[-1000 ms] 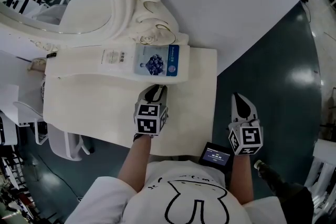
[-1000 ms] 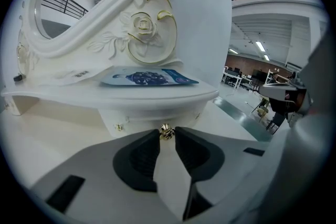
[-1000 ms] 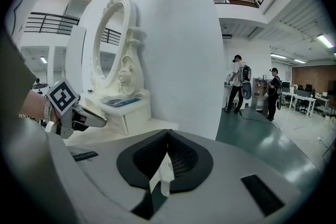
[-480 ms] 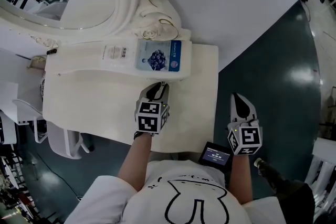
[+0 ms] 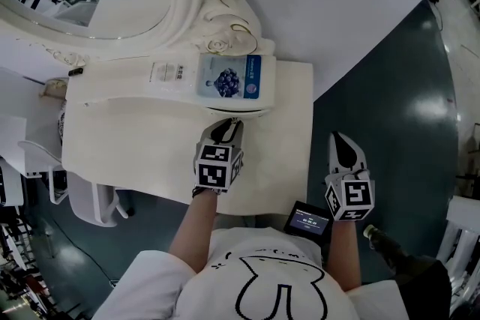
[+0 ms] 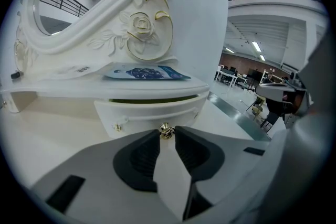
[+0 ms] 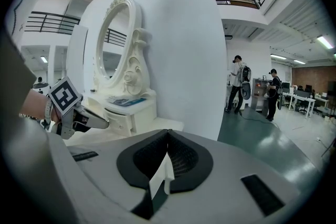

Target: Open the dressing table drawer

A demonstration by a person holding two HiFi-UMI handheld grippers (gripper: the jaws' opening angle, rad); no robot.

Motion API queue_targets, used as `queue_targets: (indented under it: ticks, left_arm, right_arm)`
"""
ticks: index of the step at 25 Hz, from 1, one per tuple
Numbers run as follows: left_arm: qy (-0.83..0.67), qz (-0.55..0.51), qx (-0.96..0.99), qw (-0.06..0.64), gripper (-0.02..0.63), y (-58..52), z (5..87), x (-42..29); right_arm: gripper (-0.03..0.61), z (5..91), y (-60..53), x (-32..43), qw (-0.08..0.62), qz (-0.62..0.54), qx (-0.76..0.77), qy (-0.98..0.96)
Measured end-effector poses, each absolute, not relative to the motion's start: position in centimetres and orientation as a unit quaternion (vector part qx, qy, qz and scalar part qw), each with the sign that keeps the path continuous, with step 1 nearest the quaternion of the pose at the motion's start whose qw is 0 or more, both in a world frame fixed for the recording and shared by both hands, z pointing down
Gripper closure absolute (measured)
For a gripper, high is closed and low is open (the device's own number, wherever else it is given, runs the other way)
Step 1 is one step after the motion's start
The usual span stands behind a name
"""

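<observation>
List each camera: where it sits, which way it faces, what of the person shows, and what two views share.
Head view: on the person's head, looking steeply down on the dressing table; forearms, shirt, left gripper and right gripper show.
Left gripper view: on the left gripper, facing the drawer; only its jaws show, closed on the gold knob.
Right gripper view: on the right gripper, facing the table's side; its shut jaws and the left wrist show.
Shared: head and left gripper views both show the blue packet.

White drawer (image 6: pixel 152 112), gold knob (image 6: pixel 166 132), blue packet (image 6: pixel 145 72) (berry print)
</observation>
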State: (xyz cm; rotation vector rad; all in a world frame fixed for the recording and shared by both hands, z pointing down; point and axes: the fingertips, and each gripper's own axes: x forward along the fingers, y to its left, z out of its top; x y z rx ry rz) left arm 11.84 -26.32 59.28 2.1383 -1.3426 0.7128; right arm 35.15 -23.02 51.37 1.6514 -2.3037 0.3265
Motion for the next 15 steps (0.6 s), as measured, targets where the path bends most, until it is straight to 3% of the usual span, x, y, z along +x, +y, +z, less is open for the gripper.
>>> queue_targets:
  ticks: [15]
  left_arm:
    - [-0.480, 0.269, 0.792, 0.263, 0.506, -24.2, 59.2, 11.5]
  right_arm:
    - [0.550, 50.5, -21.7, 34.1, 0.139, 0.107, 0.576, -0.798]
